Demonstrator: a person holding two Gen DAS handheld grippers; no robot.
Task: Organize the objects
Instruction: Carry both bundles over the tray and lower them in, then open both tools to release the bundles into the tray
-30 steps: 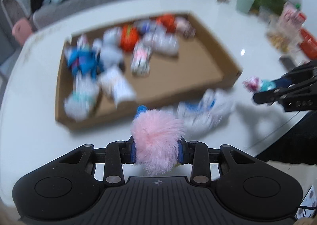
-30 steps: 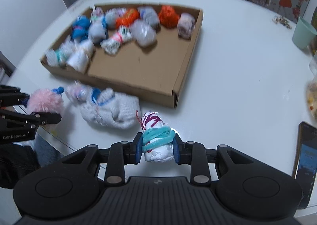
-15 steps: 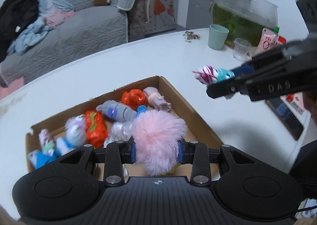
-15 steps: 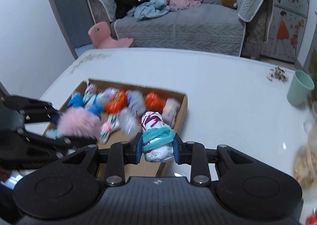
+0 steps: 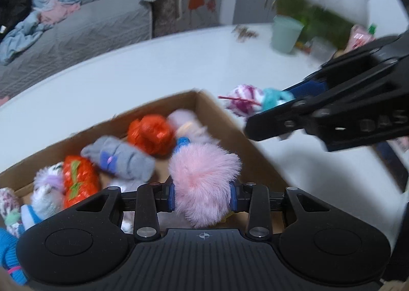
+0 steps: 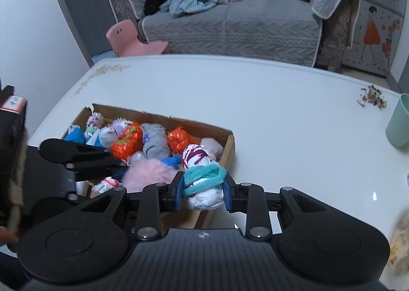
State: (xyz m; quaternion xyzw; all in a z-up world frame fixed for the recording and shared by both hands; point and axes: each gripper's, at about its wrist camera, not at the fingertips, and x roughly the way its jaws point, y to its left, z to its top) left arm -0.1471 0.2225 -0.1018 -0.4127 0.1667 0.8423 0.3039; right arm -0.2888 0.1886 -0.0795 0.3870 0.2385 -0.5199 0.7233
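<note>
My left gripper (image 5: 202,196) is shut on a fluffy pink sock roll (image 5: 204,175) with a blue end, held over the near right part of the cardboard box (image 5: 258,152). Several rolled sock bundles lie in that box, among them an orange one (image 5: 150,135) and a grey one (image 5: 120,160). My right gripper (image 6: 203,195) is shut on a white sock roll with magenta marks and a teal band (image 6: 202,178), hanging just over the box's right wall (image 6: 228,150). In the left wrist view the right gripper (image 5: 258,106) comes in from the right with that roll (image 5: 245,100).
The box sits on a white table (image 6: 281,111). A mint cup (image 6: 398,124) stands at the right, with scattered crumbs (image 6: 373,96) behind it. A grey sofa (image 6: 230,22) with clothes and a pink stool (image 6: 127,40) lie beyond the table. A fish tank (image 5: 319,12) stands far right.
Both grippers have moved from the table's near edge to above the box, each still holding its sock roll. The left one now hangs lower over the box's contents.
</note>
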